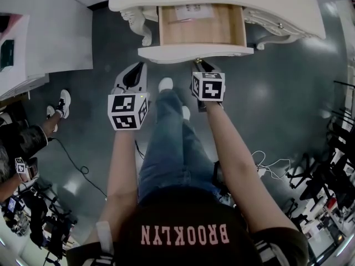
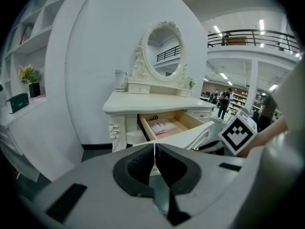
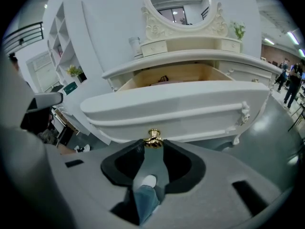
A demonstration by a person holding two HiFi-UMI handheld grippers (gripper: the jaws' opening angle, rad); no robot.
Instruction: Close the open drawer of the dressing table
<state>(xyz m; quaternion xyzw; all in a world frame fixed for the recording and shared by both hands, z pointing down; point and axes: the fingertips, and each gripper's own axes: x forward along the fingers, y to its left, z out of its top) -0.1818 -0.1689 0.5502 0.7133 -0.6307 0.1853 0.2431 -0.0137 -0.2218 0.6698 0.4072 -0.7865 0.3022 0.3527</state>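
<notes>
The white dressing table (image 1: 277, 4) stands ahead with its middle drawer (image 1: 222, 29) pulled out, showing a wooden inside with papers (image 1: 191, 11). The drawer's white front (image 3: 181, 109) carries a small brass knob (image 3: 153, 137). My right gripper (image 3: 152, 146) is right at that knob, which sits between its fingertips with the jaws a little apart. In the head view the right gripper (image 1: 203, 66) meets the drawer front (image 1: 195, 53). My left gripper (image 1: 133, 75) hangs left of the drawer, lower than it, pads together and empty. The left gripper (image 2: 154, 150) faces the drawer (image 2: 167, 125) from the side.
An oval mirror (image 2: 164, 49) and a jar (image 2: 120, 80) stand on the tabletop. A white shelf unit (image 1: 44, 37) is at the left. A bystander's shoes (image 1: 61, 104) and loose cables (image 1: 272, 165) lie on the grey floor. My own feet (image 1: 165, 84) are below the drawer.
</notes>
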